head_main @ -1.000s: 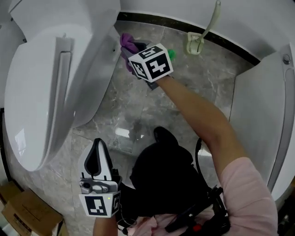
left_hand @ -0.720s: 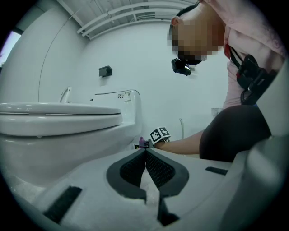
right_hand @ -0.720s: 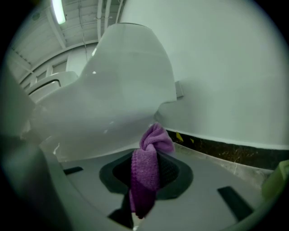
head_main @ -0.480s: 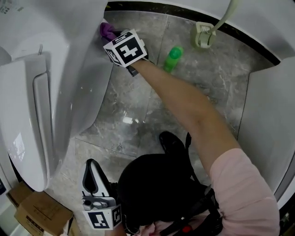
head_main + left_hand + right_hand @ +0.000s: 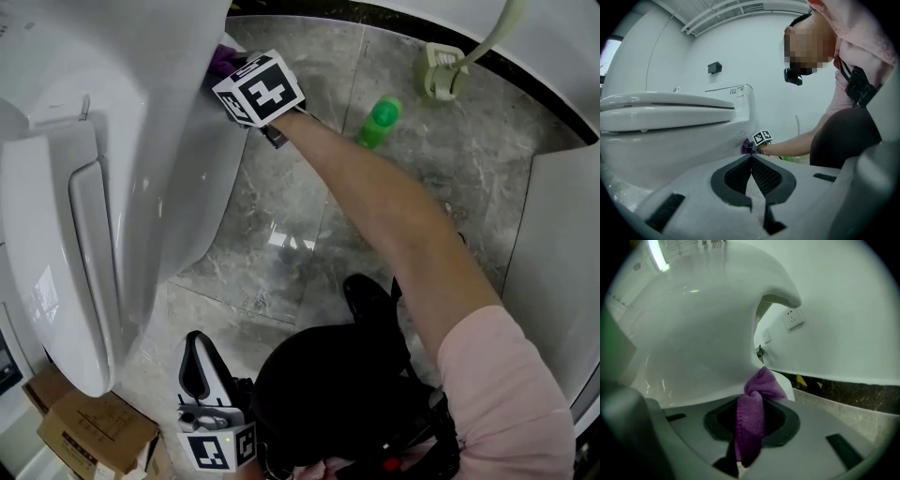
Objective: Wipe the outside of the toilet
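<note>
The white toilet [image 5: 141,178] fills the left of the head view, lid down. My right gripper [image 5: 230,66] is shut on a purple cloth [image 5: 752,416] and presses it against the toilet's outer side near the back, low by the floor. The cloth [image 5: 221,60] shows only as a small purple patch between the marker cube and the porcelain. In the right gripper view the toilet's curved side [image 5: 703,333] fills the frame above the cloth. My left gripper [image 5: 195,361] hangs low beside the bowl's front, jaws shut and empty; its own view shows the shut left gripper [image 5: 751,161].
A green bottle [image 5: 379,123] lies on the grey marble floor [image 5: 281,216] to the right of my arm. A toilet brush in its holder [image 5: 443,73] stands by the back wall. Cardboard boxes [image 5: 84,431] sit at the lower left. A white fixture [image 5: 562,244] borders the right.
The right gripper with the cloth has slid from the floor-side gap onto the toilet's rear side and kept rubbing there. The head view shifted, showing more of the bowl's flank.
</note>
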